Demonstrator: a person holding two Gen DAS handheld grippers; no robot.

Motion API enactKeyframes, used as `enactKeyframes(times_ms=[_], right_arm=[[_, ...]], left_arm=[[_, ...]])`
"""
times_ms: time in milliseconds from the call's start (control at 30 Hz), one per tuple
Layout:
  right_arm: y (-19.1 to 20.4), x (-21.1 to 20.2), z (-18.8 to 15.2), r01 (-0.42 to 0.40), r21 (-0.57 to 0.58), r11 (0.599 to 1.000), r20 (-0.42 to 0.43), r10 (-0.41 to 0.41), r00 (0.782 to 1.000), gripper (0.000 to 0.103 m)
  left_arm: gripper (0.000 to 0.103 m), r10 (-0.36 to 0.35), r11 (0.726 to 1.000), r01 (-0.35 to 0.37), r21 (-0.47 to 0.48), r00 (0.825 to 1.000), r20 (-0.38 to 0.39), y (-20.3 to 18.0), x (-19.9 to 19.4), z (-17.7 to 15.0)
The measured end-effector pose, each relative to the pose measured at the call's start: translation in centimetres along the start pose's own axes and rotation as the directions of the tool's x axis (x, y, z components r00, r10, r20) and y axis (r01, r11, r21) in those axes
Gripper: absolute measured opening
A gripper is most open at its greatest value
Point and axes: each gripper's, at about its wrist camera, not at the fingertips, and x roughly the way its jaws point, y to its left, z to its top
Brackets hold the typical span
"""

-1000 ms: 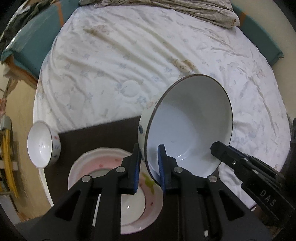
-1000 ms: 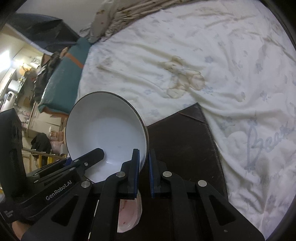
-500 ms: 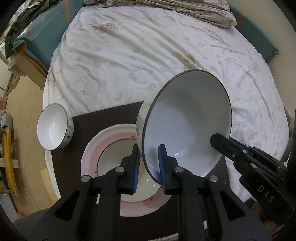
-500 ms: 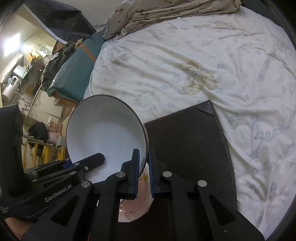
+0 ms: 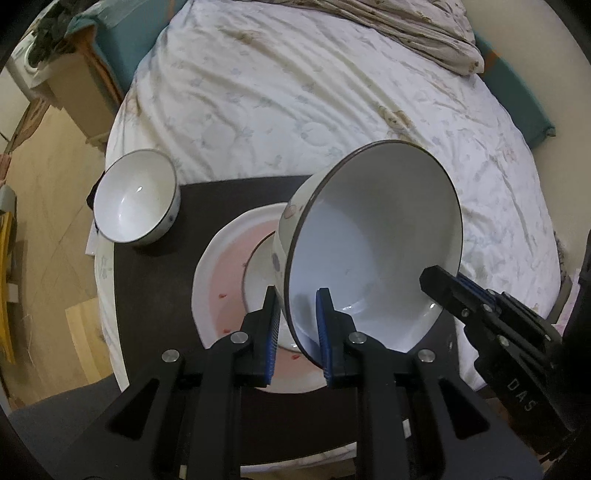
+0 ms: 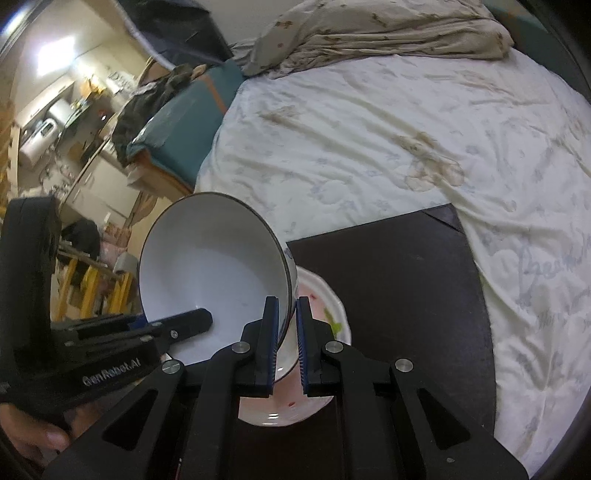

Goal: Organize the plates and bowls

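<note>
A large white bowl (image 5: 373,243) with a dark rim is held tilted in the air by both grippers. My left gripper (image 5: 295,325) is shut on its near-left rim. My right gripper (image 6: 286,332) is shut on the opposite rim of the large bowl (image 6: 210,273); it also shows in the left wrist view (image 5: 443,288). Below the bowl a pink and white plate (image 5: 229,280) lies on the dark board (image 5: 155,295); the plate also shows in the right wrist view (image 6: 325,306). A smaller white bowl (image 5: 135,195) stands upright at the board's far-left corner.
The dark board (image 6: 399,280) rests on a bed with a white quilt (image 5: 295,92). A crumpled beige blanket (image 6: 388,33) lies at the bed's far end. Teal bedding (image 6: 184,118) and wooden floor (image 5: 44,192) are to the left.
Both grippers have lifted the large bowl and drawn back, so more of the plate and the small bowl show. Both grips are unchanged.
</note>
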Motion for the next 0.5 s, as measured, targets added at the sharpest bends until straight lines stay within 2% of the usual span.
enactKeyframes(times_ms=[233,500], right_arm=[[1.3,2.2,-1.2,0.024,-0.041,0.999,-0.055,-0.027,0.998,0.011],[0.1,4.0,-2.4,0.041,0.008,0.999,-0.136,-0.040,0.990,0.011]], left_arm=[[0.016,0.035,0.999,-0.035,0.004,0.998,-0.048,0.9,2.0,-1.2],[0.016,0.022,0.999,-0.025,-0.024,0.994,-0.109,1.2,3.9,-1.6]])
